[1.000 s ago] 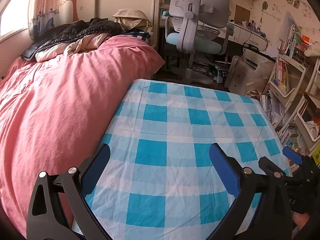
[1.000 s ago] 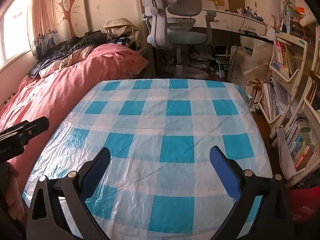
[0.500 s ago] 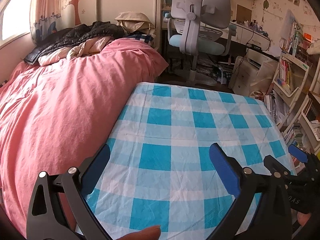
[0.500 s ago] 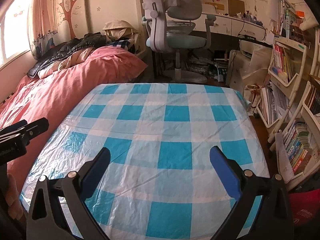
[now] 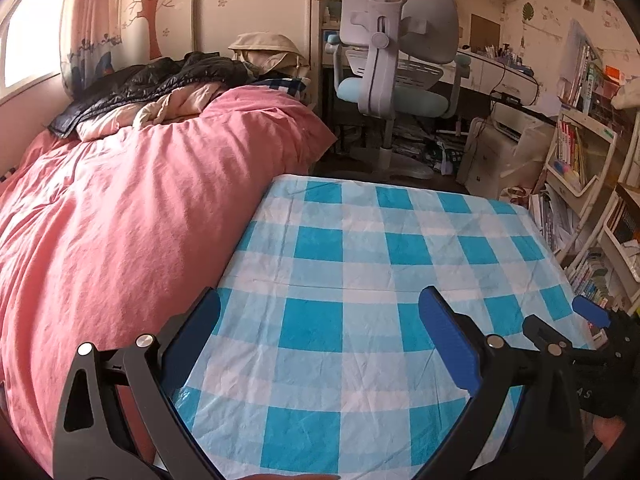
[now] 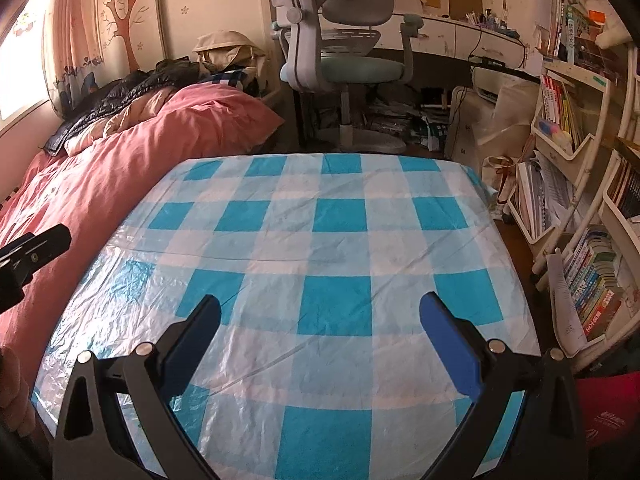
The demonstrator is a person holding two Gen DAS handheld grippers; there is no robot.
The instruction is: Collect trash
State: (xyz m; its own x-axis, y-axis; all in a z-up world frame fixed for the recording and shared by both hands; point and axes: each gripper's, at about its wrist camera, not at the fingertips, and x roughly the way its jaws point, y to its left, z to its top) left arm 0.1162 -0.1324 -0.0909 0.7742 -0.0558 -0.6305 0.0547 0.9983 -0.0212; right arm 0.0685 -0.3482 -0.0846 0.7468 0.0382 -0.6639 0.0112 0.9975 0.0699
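Nearest to both cameras, the two grippers hang low over the near edge of a table covered with a blue-and-white checked cloth (image 6: 336, 240). The left gripper (image 5: 320, 336) has its jaws spread wide and holds nothing; between its fingers only cloth shows. The right gripper (image 6: 320, 336) is the same — fingers far apart, nothing grasped. Both point forward along the table, about level with each other. In the left view the right gripper appears at the right margin, over the right edge of the table, and part of a hand (image 5: 608, 432) shows under it. In the right view the tip of the left gripper comes in from the left margin, above the pink bedding, with fingers of a hand (image 6: 14, 392) below it.

On the cloth I can see only wrinkles and checks; no piece of trash is visible on it in either view, so I cannot tell where the trash lies.

The left edge of the table lies just beside a bed with a pink duvet (image 5: 120, 208), which rises higher than the table top — little room there. The right edge drops to a narrow strip of floor, and near it stand white bookshelves (image 6: 576, 160) full of books. Beyond the far edge the floor is open up to a grey-and-blue desk chair (image 5: 392, 60), with a long desk (image 6: 460, 36) behind it. At the head of the bed lie a dark jacket (image 5: 160, 80) and a beige bundle.
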